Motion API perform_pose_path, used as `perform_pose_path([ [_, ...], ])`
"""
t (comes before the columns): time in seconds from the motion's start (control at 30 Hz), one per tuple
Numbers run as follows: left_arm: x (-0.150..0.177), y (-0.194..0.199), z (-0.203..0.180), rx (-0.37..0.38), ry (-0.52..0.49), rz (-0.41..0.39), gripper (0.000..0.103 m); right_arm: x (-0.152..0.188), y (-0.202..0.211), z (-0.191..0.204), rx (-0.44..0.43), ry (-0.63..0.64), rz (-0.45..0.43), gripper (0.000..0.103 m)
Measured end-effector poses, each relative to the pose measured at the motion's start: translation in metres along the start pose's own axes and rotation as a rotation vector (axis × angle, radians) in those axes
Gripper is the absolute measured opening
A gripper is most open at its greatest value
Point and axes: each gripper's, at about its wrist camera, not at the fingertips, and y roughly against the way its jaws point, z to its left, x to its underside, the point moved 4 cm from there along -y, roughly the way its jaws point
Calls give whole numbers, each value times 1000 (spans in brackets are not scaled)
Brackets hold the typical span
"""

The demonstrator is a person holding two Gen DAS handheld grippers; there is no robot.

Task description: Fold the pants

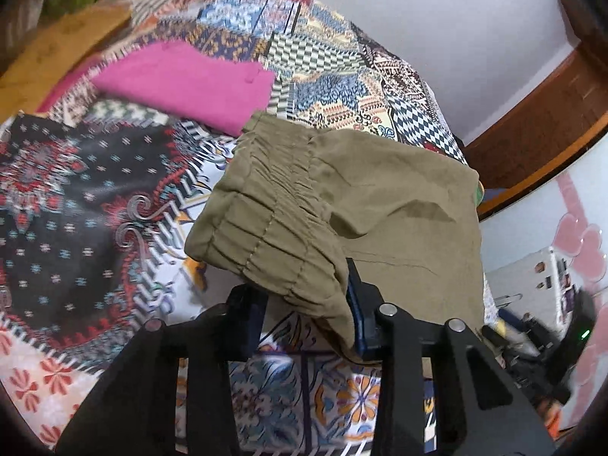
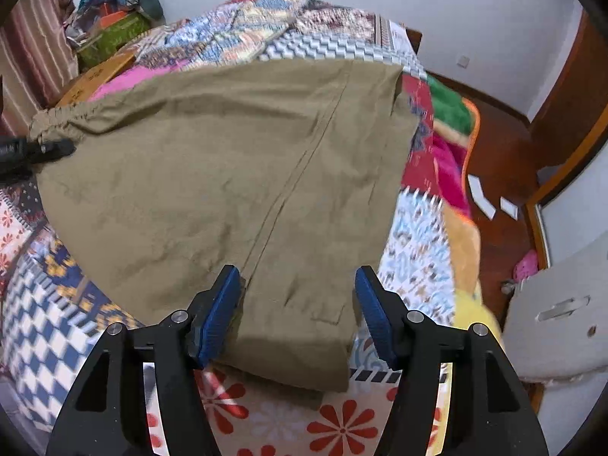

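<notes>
Khaki pants (image 2: 228,174) lie spread on the patterned bedspread (image 2: 49,323), folded along their length, with the seam running toward me. My right gripper (image 2: 298,315) is open, its blue pads (image 2: 218,315) on either side of the near end of the pants. In the left wrist view the elastic waistband (image 1: 266,220) drapes over my left gripper (image 1: 304,315), which stands apart around the cloth; its tip is hidden. The left gripper also shows at the waistband corner in the right wrist view (image 2: 41,150).
A folded pink garment (image 1: 186,83) lies on the bed beyond the waistband. A green box (image 2: 110,38) and a cardboard box (image 1: 57,53) stand at the far left. The bed's right edge drops to a wooden floor (image 2: 501,159). A white appliance (image 2: 558,315) stands at right.
</notes>
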Motion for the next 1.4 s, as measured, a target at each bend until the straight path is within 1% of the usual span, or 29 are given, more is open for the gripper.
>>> perform_pose_path([
  [0.13, 11, 24, 3, -35, -24, -45, 36, -20, 27, 18, -61, 8, -68, 58],
  [0.17, 14, 28, 3, -43, -28, -52, 36, -27, 35, 28, -81, 20, -92, 58],
  [0.27, 24, 43, 6, -73, -42, -76, 36, -40, 44, 58, -128, 60, -127, 58],
  [0.33, 32, 54, 7, -89, -43, -95, 36, -46, 44, 82, -163, 93, -132, 58],
  [0.47, 47, 75, 14, -120, -45, -135, 36, -45, 30, 136, -236, 177, -91, 58],
  [0.6, 57, 90, 20, -144, -35, -169, 35, -35, 3, 166, -275, 221, -15, 58],
  [0.67, 57, 94, 21, -145, -26, -184, 35, -28, -8, 173, -282, 240, 16, 58],
  [0.73, 54, 96, 20, -126, -17, -187, 34, -23, -15, 176, -293, 231, 30, 60],
  [0.8, 49, 96, 12, -121, -39, -198, 33, -22, -15, 173, -300, 224, 32, 60],
  [0.93, 41, 102, -18, -109, -126, -237, 32, -23, -13, 172, -320, 206, 39, 60],
  [0.97, 40, 103, -29, -112, -162, -251, 31, -24, -12, 173, -322, 203, 37, 60],
  [1.1, 36, 110, -57, -102, -241, -288, 29, -25, -2, 166, -349, 158, 16, 59],
  [1.2, 28, 116, -67, -71, -253, -296, 29, -25, 16, 142, -371, 70, -24, 59],
  [1.3, 23, 117, -77, -60, -278, -293, 28, -21, 38, 103, -344, -23, -88, 60],
  [1.4, 24, 118, -93, -56, -319, -301, 28, -11, 39, 74, -301, -78, -87, 60],
])
